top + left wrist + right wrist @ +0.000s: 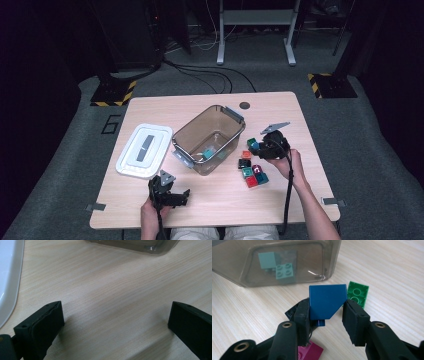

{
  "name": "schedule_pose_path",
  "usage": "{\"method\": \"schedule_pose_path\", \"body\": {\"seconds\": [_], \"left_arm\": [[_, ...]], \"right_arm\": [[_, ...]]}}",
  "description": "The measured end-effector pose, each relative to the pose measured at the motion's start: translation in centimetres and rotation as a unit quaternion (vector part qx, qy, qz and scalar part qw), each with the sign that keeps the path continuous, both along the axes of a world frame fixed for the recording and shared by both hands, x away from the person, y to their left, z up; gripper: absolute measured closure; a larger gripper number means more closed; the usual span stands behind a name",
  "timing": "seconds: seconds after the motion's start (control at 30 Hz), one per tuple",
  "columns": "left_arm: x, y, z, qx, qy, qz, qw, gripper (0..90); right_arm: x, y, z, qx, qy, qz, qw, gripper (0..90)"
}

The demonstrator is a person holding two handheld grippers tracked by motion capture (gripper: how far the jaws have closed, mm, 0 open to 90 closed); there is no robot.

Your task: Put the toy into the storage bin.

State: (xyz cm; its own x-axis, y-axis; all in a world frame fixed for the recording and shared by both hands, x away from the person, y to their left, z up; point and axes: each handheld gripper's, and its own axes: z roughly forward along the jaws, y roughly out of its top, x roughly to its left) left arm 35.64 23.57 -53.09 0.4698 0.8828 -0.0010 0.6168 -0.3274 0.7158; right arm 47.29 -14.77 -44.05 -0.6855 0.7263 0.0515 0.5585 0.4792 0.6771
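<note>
Right gripper view puts a blue brick (325,301) pinched between the pads of the right gripper (325,322), lifted just clear of the table (387,270). It looks a light, stiff plastic piece with one slanted face, so I judge it may slip; the flat opposite sides are the safer hold. Just under the jaws lie a magenta brick (310,351) and a dark one, with a green brick (358,293) just beyond the right pad. Farther ahead stands the clear bin (287,262), with teal bricks (275,267) seen through its wall. How firmly the pads bite is hard to judge. Nearer the person, the left gripper (115,320) rests spread wide over bare wood, with the white lid (7,277) cut off at its side.
</note>
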Motion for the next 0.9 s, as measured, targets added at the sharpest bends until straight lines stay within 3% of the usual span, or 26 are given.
{"method": "schedule_pose_path", "body": {"seconds": [0.9], "left_arm": [[0.0, 0.0, 0.0, -0.001, 0.000, 0.001, 1.0000, 0.1]], "right_arm": [[-0.3, 1.8, 5.0, 0.017, -0.040, 0.024, 0.9988, 58.8]]}}
